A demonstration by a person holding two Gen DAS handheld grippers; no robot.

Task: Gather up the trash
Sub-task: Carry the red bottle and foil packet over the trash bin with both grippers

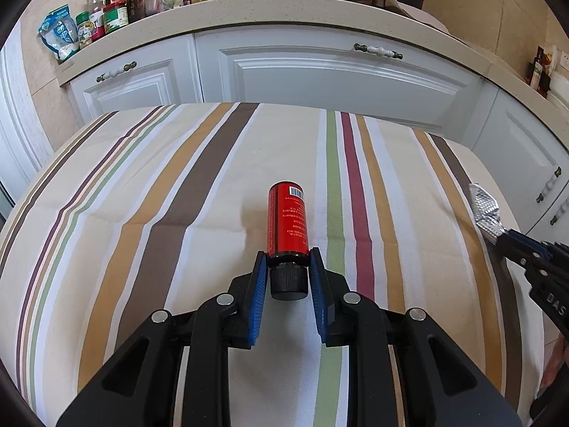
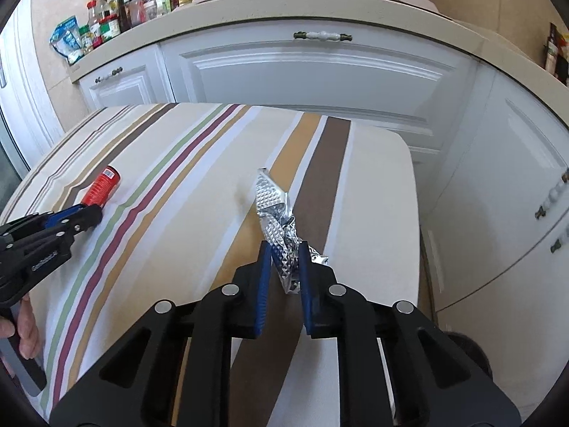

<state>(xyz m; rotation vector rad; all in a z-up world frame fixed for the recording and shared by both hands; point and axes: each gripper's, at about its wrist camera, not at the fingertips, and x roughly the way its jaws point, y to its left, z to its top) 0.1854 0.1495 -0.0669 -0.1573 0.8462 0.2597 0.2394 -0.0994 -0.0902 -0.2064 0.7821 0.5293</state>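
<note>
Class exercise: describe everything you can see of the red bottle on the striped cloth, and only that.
The red bottle is a small cylinder with a red label bearing white print and a barcode near its base, a dark neck and a ribbed black screw cap, still on. It looks like plastic or glass; which one is unclear. It lies on its side on the striped tablecloth, cap towards the camera. The left hand-held gripper pinches it at the shoulder just above the cap with its blue pads.

You are seeing one red bottle (image 1: 287, 223), one foil wrapper (image 2: 281, 220) and two grippers, left (image 1: 287, 259) and right (image 2: 284, 249).
</note>
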